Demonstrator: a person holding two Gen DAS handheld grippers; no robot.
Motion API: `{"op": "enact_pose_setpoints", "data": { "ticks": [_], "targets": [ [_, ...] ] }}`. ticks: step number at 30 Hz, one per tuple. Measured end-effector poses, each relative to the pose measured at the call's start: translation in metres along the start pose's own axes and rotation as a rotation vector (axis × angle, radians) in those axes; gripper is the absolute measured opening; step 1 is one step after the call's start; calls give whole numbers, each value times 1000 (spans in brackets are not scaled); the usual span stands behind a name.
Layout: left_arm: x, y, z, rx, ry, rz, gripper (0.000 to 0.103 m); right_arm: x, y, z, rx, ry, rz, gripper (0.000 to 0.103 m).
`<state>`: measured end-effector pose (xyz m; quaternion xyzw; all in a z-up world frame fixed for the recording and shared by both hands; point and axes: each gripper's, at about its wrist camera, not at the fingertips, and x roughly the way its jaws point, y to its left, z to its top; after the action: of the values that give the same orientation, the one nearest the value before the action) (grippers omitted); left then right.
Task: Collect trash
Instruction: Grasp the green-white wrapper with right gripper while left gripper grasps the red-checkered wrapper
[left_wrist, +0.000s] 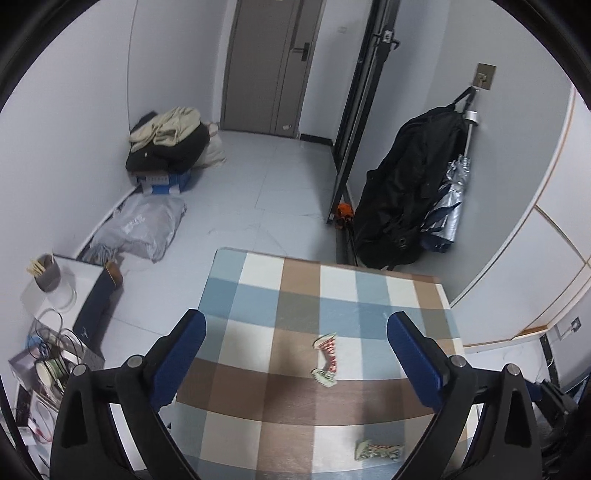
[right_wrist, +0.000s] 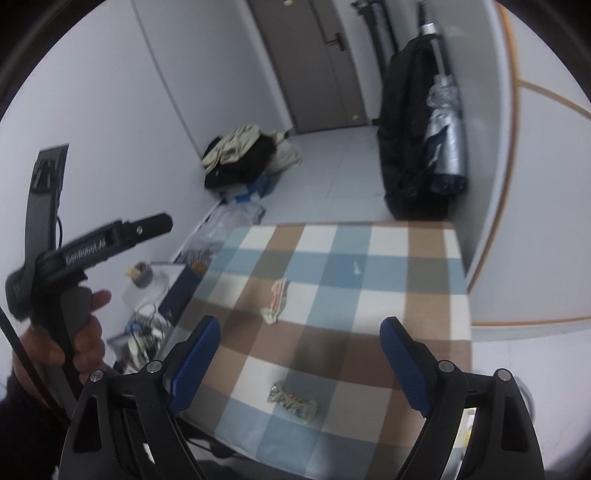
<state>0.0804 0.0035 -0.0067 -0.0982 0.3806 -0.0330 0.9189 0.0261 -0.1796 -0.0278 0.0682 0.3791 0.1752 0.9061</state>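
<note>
both grippers spread wide with nothing in them, left gripper (left_wrist: 295, 354) and right gripper (right_wrist: 299, 354) low in frame over the checkered table (left_wrist: 258, 391); two crumpled wrappers on it, one (left_wrist: 325, 360) mid-frame, the other (left_wrist: 380, 451) near the bottom edge

A bench (left_wrist: 258, 291) covered in a blue, brown and white checked cloth, with two crumpled wrappers (left_wrist: 327, 360) (left_wrist: 379, 450) lying apart on it.
</note>
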Motion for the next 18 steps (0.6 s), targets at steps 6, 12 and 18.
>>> {"op": "enact_pose_setpoints", "data": {
  "ticks": [6,12,18],
  "targets": [
    [17,26,-4,-39,51,14,97,43,14,-16,-78,115,-14,88],
    [24,37,-5,-55,86,17,97,76,32,-35,-178,214,-10,87],
    [30,53,-3,-113,108,19,97,106,45,-49,-231,323,31,77]
  ]
}}
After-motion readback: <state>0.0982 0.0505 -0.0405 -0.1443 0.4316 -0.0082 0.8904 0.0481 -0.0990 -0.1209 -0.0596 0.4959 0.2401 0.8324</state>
